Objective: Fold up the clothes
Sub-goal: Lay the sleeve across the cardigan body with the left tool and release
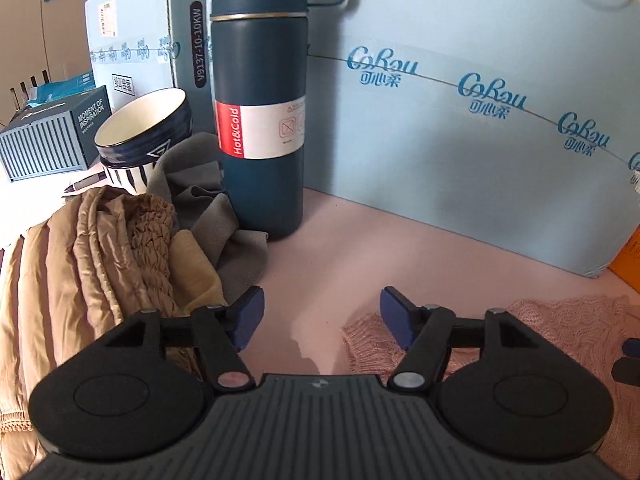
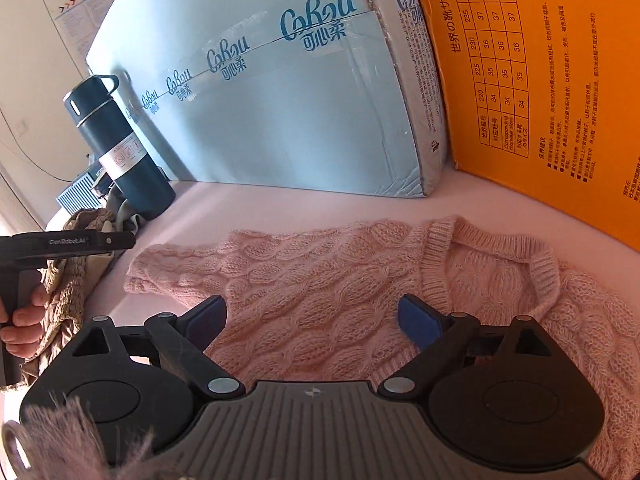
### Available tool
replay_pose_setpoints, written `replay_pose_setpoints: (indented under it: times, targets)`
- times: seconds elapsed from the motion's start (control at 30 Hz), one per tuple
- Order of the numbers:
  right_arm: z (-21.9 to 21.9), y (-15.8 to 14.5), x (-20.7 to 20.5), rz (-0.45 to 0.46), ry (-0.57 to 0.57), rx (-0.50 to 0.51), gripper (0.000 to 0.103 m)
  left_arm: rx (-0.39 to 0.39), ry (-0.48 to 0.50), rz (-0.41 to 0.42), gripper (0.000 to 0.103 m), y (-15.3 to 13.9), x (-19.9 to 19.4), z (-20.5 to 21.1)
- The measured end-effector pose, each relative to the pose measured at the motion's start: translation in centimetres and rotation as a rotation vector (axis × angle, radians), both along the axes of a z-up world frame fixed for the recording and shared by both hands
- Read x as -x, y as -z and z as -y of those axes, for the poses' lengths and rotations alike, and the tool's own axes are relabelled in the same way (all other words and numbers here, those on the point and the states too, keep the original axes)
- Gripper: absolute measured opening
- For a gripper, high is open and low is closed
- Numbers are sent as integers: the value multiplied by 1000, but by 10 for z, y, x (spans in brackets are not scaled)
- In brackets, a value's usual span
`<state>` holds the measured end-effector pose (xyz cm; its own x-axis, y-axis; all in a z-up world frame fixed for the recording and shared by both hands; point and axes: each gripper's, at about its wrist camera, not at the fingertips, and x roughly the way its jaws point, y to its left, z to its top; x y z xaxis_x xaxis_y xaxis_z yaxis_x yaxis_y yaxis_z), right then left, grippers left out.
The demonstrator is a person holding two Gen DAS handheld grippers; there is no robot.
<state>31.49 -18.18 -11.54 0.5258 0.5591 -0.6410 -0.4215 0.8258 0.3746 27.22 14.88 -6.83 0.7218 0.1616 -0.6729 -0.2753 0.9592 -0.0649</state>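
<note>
- On the left edge of the pale pink table top lay a heap of tan and beige crumpled garments, with a dark teal steel flask standing just behind it.
- My left gripper hung released over bare table, nothing between its blue pads; the sleeve edge of the pink cable-knit sweater lay just beside its right pad.
- The sweater lay spread flat, neckline toward the orange cardboard box.
- My right gripper hovered wide open above the knit, gripping nothing.
- I judged the fold barely begun; next, each gripper needed to pinch a sleeve or a side edge.
</note>
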Motion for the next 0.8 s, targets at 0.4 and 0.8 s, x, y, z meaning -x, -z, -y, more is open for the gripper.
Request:
replay_pose_setpoints:
  times: [0.4, 0.8]
  targets:
    - [-9, -3, 8, 25, 20, -8, 94, -31, 95, -7, 71, 8, 12, 34]
    - [102, -36, 125, 86, 404, -88, 94, -59, 474, -22, 82, -7, 9, 166]
